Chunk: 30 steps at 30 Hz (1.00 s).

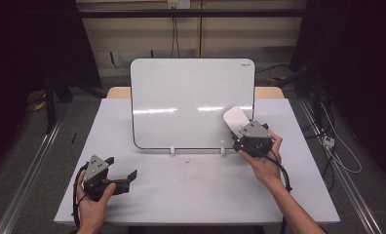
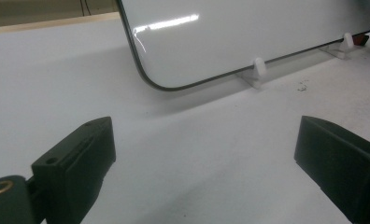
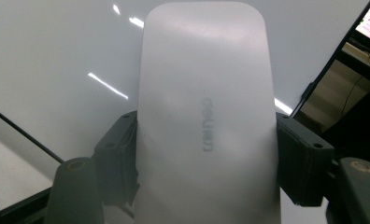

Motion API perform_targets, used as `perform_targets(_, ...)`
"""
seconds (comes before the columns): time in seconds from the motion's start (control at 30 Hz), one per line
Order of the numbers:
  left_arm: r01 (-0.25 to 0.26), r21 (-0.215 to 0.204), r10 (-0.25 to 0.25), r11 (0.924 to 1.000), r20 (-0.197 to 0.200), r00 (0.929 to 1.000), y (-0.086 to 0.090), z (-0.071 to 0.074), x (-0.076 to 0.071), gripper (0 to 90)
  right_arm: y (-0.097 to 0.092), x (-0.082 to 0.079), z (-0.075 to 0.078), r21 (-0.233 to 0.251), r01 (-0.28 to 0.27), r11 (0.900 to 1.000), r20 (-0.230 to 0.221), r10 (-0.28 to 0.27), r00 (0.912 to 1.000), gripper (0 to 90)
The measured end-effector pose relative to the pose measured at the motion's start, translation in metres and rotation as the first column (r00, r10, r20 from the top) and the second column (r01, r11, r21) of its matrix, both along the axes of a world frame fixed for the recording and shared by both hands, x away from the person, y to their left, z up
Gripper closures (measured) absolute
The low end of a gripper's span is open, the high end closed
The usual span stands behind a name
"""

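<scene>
Spreading pale and bare under dim light, surface [image 1: 196, 195] carrying a whiteboard [image 1: 191, 102] propped upright on two small white clips [image 1: 172, 150], dark floor and cables lying beyond. Gripping a white eraser [image 1: 235, 118] by its long sides, right gripper [image 1: 241, 132] pressing both jaws against it (faint grey lettering running along the eraser's face in the right gripper view [image 3: 204, 116]). Holding that eraser up against the board's lower right area, just above the bottom edge; whether touching the board or hovering just off it, impossible to tell. Resting low near the surface's front left corner, left gripper [image 1: 125, 178] standing with jaws wide apart and nothing between them, pointing toward the board's lower left corner [image 2: 145, 79].
</scene>
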<state>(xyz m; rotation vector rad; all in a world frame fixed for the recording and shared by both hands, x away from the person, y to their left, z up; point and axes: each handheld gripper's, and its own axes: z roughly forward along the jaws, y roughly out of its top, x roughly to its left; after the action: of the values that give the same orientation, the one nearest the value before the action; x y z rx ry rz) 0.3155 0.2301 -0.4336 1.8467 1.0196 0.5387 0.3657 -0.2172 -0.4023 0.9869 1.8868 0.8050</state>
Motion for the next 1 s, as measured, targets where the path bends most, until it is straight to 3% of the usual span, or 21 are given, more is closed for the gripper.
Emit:
perform_targets(0.57,0.0,-0.002,0.0,1.0,0.004,1.0,0.0,0.0,-0.001,5.4,0.012,0.005,-0.021,-0.08,-0.005,0.9968,-0.018,0.003,0.9998,31.5)
perform_targets(1.0,0.004,0.0,-0.004,1.0,0.007,1.0,0.0,0.001,0.001,5.4,0.011,0.01,-0.027,-0.094,0.013,0.9955,-0.046,-0.017,0.9988,31.5)
